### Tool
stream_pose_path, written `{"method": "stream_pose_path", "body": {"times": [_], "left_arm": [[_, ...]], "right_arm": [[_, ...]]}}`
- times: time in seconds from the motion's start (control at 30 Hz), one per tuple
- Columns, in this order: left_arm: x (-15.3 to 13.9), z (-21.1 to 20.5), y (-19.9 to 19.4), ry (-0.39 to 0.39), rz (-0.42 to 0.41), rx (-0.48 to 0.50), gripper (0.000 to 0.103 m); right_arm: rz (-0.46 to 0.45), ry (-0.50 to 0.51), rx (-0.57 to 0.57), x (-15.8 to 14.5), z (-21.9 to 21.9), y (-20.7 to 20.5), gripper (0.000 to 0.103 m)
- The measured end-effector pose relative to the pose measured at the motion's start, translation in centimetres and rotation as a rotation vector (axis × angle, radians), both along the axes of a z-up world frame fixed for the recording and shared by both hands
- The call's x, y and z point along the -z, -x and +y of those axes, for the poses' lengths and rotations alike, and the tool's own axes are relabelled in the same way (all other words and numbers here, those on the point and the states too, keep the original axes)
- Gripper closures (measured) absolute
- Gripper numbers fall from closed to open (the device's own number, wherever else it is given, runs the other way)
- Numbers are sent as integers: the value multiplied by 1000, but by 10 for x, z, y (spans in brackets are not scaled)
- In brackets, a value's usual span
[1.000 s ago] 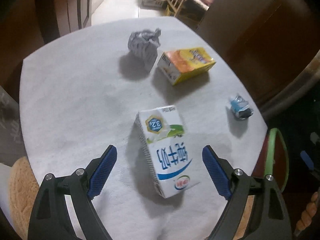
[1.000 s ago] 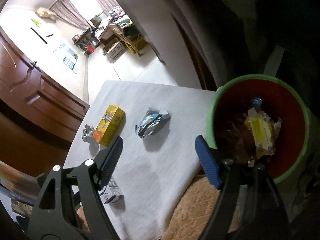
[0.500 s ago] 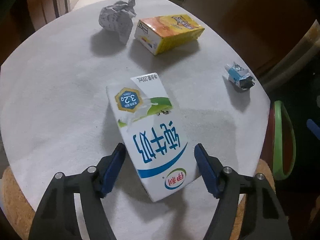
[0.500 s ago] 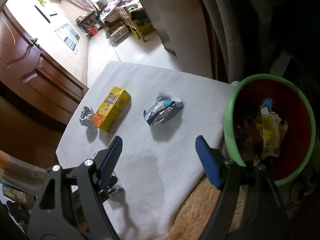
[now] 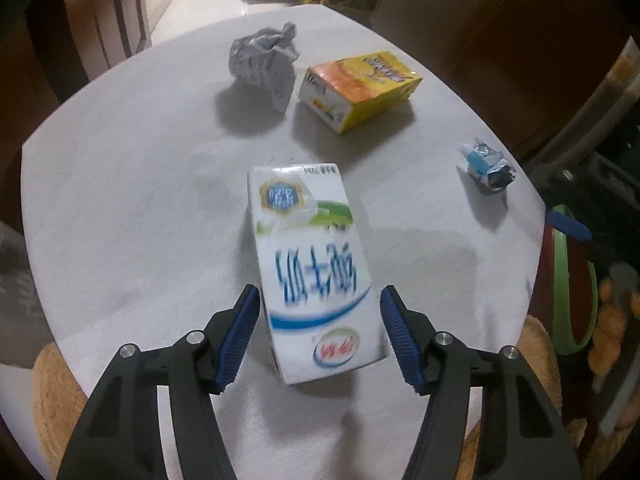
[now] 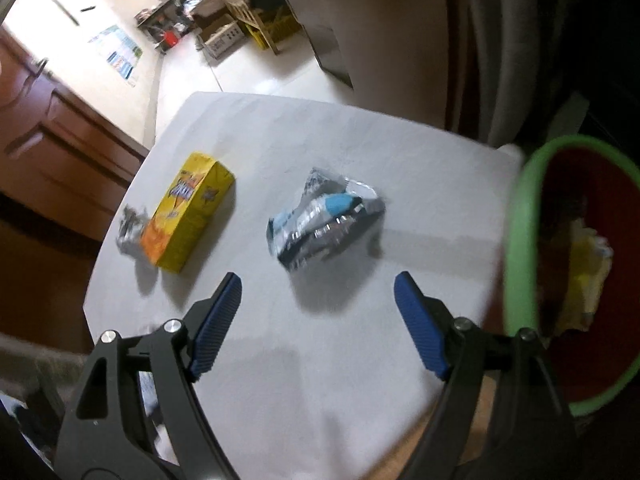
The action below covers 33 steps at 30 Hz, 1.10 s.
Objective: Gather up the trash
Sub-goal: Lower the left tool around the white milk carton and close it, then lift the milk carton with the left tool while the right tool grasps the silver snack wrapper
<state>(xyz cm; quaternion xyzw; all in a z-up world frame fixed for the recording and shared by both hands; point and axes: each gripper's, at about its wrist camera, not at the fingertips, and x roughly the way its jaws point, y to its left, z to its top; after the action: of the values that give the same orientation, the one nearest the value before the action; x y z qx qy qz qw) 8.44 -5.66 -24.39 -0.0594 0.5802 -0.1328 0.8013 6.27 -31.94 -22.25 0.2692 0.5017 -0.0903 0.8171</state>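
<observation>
Boxy white milk carton lies flat on matte grey table.

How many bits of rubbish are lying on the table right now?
4: a milk carton nearest, a foil wrapper near the bin, a yellow box and crumpled paper at the far side. Others may lie out of view.

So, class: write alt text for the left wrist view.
The left gripper is closing around a white milk carton lying on a grey table. Beyond lie crumpled paper, a yellow box and a foil wrapper.
</observation>
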Motion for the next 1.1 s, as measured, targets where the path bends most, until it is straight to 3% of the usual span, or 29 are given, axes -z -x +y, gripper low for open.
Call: {"method": "stream_pose_path", "body": {"times": [0.13,0.23,0.33,0.37,0.4,0.63,0.8,0.93,1.0,1.1], "left_arm": [[1,6,-2,2,4,-23,36],[0,8,-3,3,0,-33,35],[-1,10,-2,4,-5,-37,35],[-3,11,-2,3,-11,-39,35],[-4,11,-2,3,-14,-39,35],[-7,10,0,1,-36,-52,35],[1,-2,-1,-26,-16,-31,35],[4,-10,-5,-52,-31,-19,37],[8,-12,-6,-98,-29,-2,47],[-4,-4,-4,-69,-55,-29,48]], "right_arm": [[45,-23,57,20,-8,-30,26],[86,-19,52,33,-8,-47,29],[81,41,9,34,-1,-55,68],[62,40,-19,31,2,-55,77],[52,37,-39,29,5,-54,79],[-98,33,-201,-26,37,9,79],[-145,-8,-205,-40,54,58,79],[-148,-38,-224,-42,60,60,79],[-167,-37,-230,-48,62,62,79],[-207,-44,-237,-60,64,66,79]]}}
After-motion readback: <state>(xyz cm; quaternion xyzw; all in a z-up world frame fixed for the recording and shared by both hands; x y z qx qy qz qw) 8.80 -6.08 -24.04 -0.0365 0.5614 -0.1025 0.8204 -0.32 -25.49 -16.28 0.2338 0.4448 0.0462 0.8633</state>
